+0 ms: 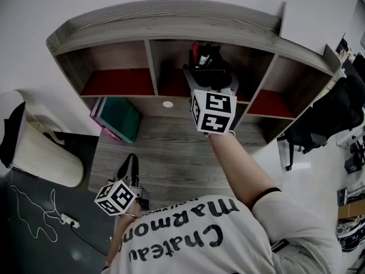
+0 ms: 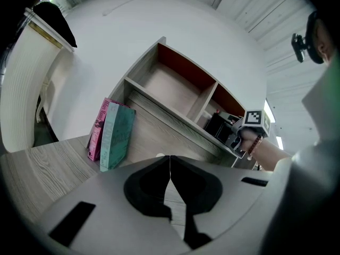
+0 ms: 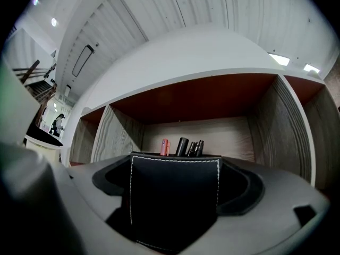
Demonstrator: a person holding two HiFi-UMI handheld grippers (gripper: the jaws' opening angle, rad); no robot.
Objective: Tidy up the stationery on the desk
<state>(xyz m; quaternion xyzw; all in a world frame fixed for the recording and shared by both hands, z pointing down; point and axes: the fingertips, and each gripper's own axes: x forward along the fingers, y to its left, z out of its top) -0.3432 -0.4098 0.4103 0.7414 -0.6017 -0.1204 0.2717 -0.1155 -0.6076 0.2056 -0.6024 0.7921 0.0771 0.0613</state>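
The right claw is clamped on a black pen holder with white stitching; the holder stands upright and fills the gap between the two jaws; just beyond the claw, several pens rise over the holder's rim, one pinkish and the rest black; claw and holder sit inside the middle compartment of a wood-grain shelf unit, whose side walls stand to the claw's left and right and whose back wall lies straight ahead, with a red panel above; whether the holder's base touches the shelf cannot be told; the left claw has its jaws pressed together with nothing between them, and it hangs over the grey wood-grain worktop near its front edge; ahead of this claw and to its left, a teal book and a pink book stand side by side, touching, on the worktop below the shelf unit's left compartment; ahead and to its right is the other claw at the shelf; a small white disc lies on the worktop between the books and the right claw.
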